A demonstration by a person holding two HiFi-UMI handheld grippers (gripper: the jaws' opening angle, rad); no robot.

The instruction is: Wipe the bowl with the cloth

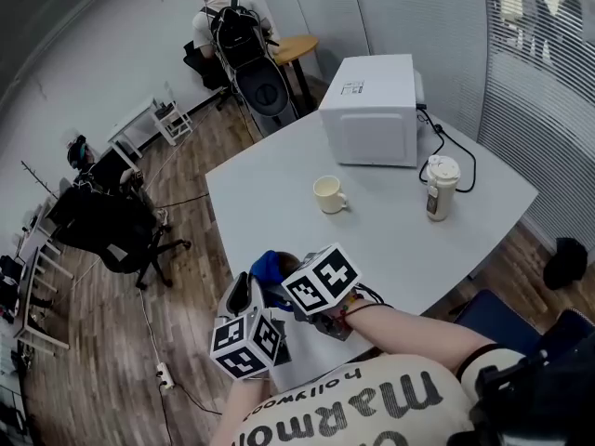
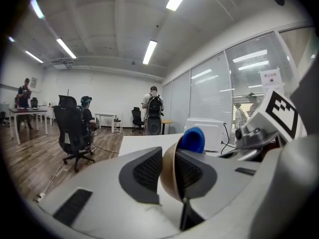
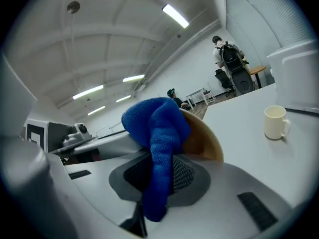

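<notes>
Near the table's front edge, my left gripper (image 2: pixel 167 171) is shut on the rim of a tan bowl (image 2: pixel 168 178), which it holds on edge between its pads. My right gripper (image 3: pixel 159 176) is shut on a blue cloth (image 3: pixel 157 143); the cloth's bunched end lies against the bowl's (image 3: pixel 202 141) inner side. In the left gripper view the cloth (image 2: pixel 192 139) pokes up above the bowl's rim, with the right gripper's marker cube (image 2: pixel 279 113) behind it. In the head view both marker cubes (image 1: pixel 321 280) hide most of the bowl; only the cloth (image 1: pixel 268 266) shows.
On the white table (image 1: pixel 400 240) stand a white microwave (image 1: pixel 372 110) at the back, a cream mug (image 1: pixel 327 194) in the middle and a lidded cup (image 1: pixel 441 186) to the right, with a black cable beside it. People, office chairs and desks are off to the left on the wooden floor.
</notes>
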